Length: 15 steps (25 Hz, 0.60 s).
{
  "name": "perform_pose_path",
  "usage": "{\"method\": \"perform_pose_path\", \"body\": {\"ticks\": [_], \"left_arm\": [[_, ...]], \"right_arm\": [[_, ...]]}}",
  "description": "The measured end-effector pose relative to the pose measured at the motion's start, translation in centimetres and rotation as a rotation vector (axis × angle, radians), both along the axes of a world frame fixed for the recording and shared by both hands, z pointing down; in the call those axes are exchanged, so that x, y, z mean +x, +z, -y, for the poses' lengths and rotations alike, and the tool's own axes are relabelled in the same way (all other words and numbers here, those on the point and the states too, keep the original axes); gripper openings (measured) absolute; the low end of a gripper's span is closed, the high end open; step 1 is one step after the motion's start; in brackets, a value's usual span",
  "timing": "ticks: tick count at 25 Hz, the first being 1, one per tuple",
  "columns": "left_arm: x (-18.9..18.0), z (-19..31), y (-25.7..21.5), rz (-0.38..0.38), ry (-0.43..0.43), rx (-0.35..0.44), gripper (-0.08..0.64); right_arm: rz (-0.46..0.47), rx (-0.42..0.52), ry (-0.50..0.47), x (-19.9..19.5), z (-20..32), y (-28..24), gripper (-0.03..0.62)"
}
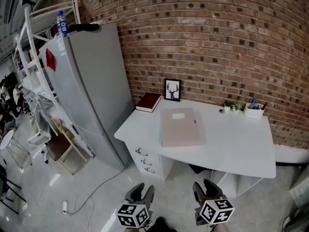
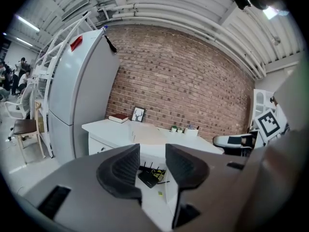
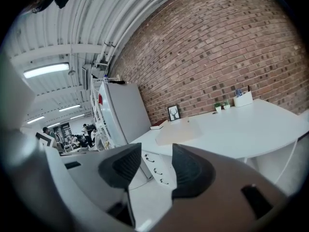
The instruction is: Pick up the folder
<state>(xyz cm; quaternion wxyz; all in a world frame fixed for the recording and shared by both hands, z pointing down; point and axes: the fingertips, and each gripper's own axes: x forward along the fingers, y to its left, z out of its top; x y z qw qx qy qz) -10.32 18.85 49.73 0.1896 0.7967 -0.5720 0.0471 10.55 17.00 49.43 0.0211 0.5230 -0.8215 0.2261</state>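
A beige folder [image 1: 180,126] lies flat on the white desk [image 1: 236,149], near its middle; it also shows as the folder [image 2: 153,135] in the left gripper view and the folder [image 3: 177,131] in the right gripper view. My left gripper [image 1: 142,194] and right gripper [image 1: 205,190] hover side by side at the bottom of the head view, well short of the desk's front edge. The left gripper [image 2: 152,164] and the right gripper [image 3: 157,163] both stand open, with nothing between the jaws.
A dark red book [image 1: 148,102] and a framed deer picture [image 1: 173,90] stand at the desk's back left. Small plants [image 1: 231,106] and a white pen holder [image 1: 254,110] sit at the back right. A tall grey fridge [image 1: 91,86] stands left of the desk, drawers [image 1: 145,161] beneath it.
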Motion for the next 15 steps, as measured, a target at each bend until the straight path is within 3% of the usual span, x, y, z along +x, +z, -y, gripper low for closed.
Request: {"method": "perform_pose_path", "body": {"ticks": [7, 15], "left_arm": [[-0.8, 4.2, 1.2, -0.040, 0.001, -0.015, 0.211], [-1.8, 13.7, 1.6, -0.055, 0.023, -0.016, 0.233]], "right_arm": [[0.019, -0.044, 0.008, -0.5, 3.8, 1.4, 0.216], [0.011, -0.043, 0.045, -1.0, 12.5, 1.3, 0.219]]}}
